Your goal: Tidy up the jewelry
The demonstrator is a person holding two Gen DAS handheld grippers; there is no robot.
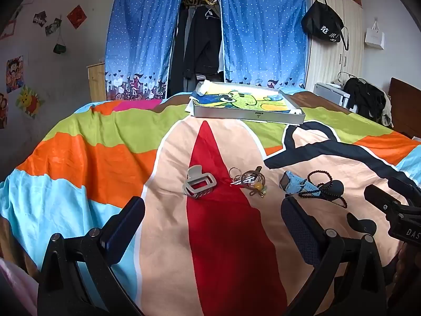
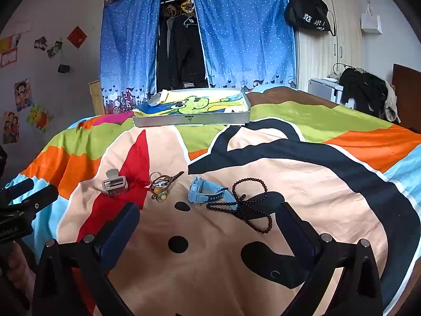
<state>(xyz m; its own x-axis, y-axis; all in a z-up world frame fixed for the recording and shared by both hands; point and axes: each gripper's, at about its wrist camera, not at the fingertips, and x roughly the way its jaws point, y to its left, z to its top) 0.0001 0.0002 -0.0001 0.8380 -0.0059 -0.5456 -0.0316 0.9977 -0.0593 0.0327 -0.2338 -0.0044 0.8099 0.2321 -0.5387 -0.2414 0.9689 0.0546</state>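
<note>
On the colourful bedspread lie a grey hair claw clip [image 1: 198,185] [image 2: 114,184], a tangle of brown hair ties and rings [image 1: 248,181] [image 2: 161,185], a light-blue watch [image 1: 296,185] [image 2: 208,193] and a dark bead string [image 1: 325,188] [image 2: 250,202]. My left gripper [image 1: 213,208] is open and empty, hovering short of the claw clip and hair ties. My right gripper [image 2: 209,216] is open and empty too, just short of the watch and beads. A shallow grey box [image 1: 248,115] [image 2: 192,120] lined with a cartoon cloth sits further back on the bed.
The right gripper's body [image 1: 394,208] shows at the right edge of the left wrist view; the left gripper's body [image 2: 21,210] at the left edge of the right wrist view. Blue dotted curtains [image 1: 263,31], a wardrobe and hanging bags stand behind the bed.
</note>
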